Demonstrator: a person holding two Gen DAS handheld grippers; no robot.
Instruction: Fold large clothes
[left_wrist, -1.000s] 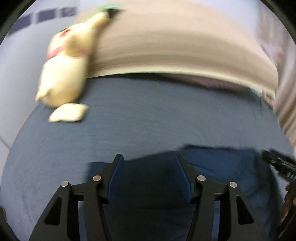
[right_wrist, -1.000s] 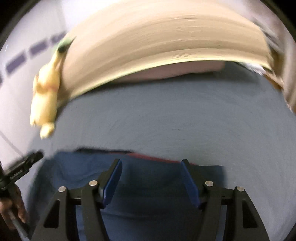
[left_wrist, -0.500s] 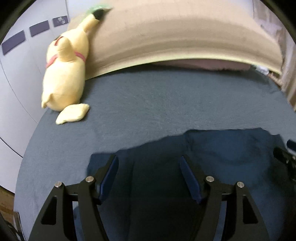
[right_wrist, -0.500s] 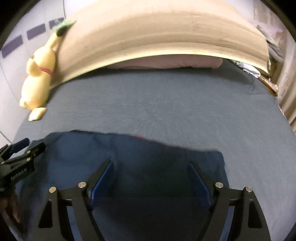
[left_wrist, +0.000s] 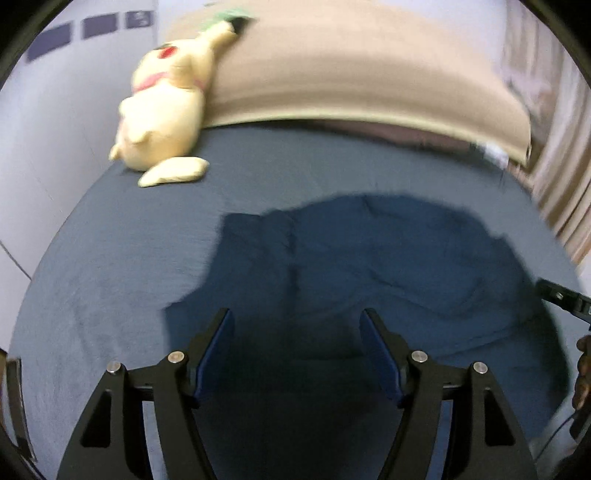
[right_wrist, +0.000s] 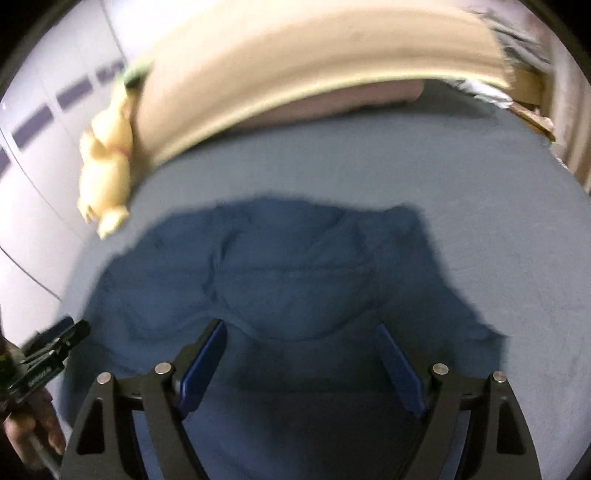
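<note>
Bed sheet (left_wrist: 110, 295) bears blue garment (left_wrist: 388, 266); plush toy (left_wrist: 162, 118) apparently apart.

Right gripper (right_wrist: 299, 350) hangs over the blue garment (right_wrist: 295, 273), jaws wide and just been opening, nothing pinched between them. Garment lies rumpled on the grey bed (right_wrist: 461, 177). Far left, a yellow plush (right_wrist: 107, 173) leans against the beige headboard (right_wrist: 295, 62). Left gripper (right_wrist: 48, 354) pokes in at near left.

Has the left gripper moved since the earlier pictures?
Yes. The left gripper has pulled back from the plush toy; more blue garment now shows ahead. Its empty jaws have just been opening.
</note>
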